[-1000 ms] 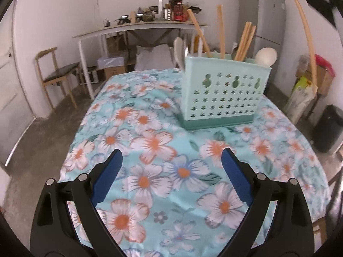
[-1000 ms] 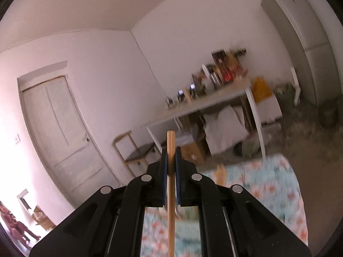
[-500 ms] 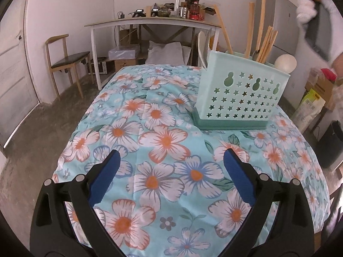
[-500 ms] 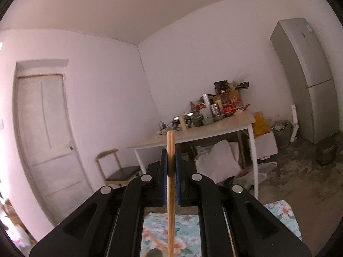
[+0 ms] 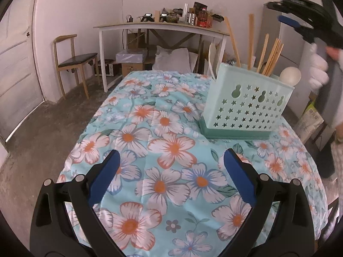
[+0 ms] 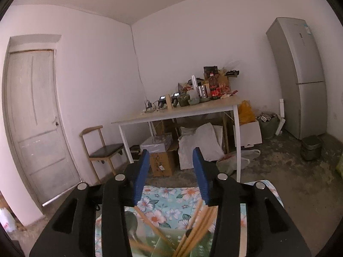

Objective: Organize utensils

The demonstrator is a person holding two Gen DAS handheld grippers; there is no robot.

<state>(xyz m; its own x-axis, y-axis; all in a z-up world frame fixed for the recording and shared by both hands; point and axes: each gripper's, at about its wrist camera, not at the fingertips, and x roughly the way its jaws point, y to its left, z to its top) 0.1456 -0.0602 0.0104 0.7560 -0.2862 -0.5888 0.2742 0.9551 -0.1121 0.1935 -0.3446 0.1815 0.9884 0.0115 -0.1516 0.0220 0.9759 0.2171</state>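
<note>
Nearest us, left gripper (image 5: 170, 172) hovers w/ blue pads spread wide, nothing between, over the floral cloth table (image 5: 150, 141). Beyond it sits the mint plastic caddy (image 5: 246, 109), star-punched, boxy, w/ wooden chopsticks (image 5: 272, 53) upright inside. Above the caddy, right gripper (image 6: 170, 172) also gapes, holding nothing.

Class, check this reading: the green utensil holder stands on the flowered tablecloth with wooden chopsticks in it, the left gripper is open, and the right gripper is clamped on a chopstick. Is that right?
Not quite. The right gripper is open and holds nothing, as the right wrist view shows; the chopsticks stand in the utensil holder. The tablecloth and the open left gripper are as stated.
</note>
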